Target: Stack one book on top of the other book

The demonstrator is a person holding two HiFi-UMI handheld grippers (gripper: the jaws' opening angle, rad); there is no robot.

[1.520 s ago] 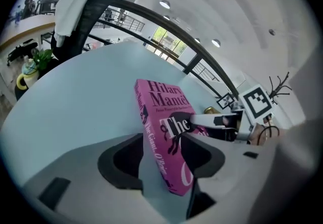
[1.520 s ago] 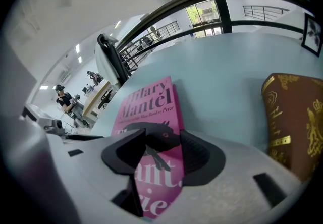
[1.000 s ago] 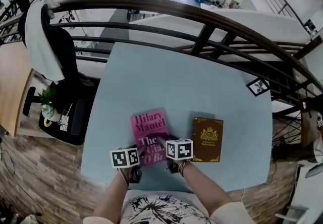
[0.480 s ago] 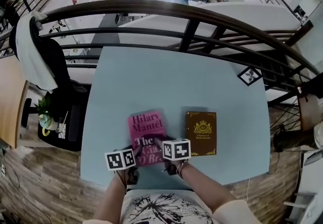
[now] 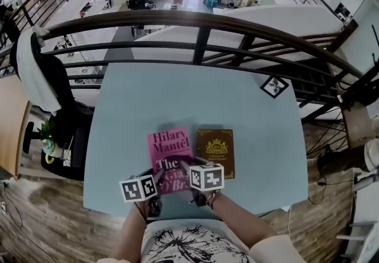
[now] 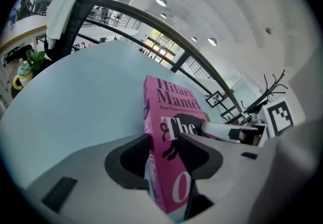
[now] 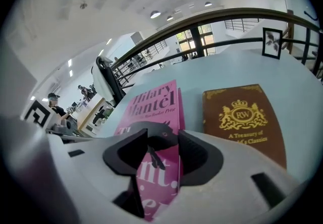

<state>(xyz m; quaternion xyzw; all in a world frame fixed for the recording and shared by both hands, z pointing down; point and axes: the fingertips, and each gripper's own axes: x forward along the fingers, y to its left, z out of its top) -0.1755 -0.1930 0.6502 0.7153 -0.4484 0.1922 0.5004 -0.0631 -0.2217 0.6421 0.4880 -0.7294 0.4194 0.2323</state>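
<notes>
A pink book (image 5: 169, 149) is gripped at its near end by both grippers and is raised off the pale blue table (image 5: 195, 96). My left gripper (image 5: 155, 174) clamps its near left corner, the spine between the jaws (image 6: 164, 140). My right gripper (image 5: 185, 167) holds the near right edge; its jaws are closing with the cover between them (image 7: 162, 137). A brown book with gold print (image 5: 216, 149) lies flat on the table just right of the pink one (image 7: 151, 104), and the brown book (image 7: 245, 117) is untouched.
A dark curved railing (image 5: 201, 22) runs along the table's far side. A small black-and-white marker card (image 5: 273, 86) lies at the far right corner. A chair draped in white cloth (image 5: 35, 72) and a potted plant (image 5: 50, 137) stand left of the table.
Both grippers have lifted the pink book and carried it rightward. The gap between it and the brown book has closed in the head view.
</notes>
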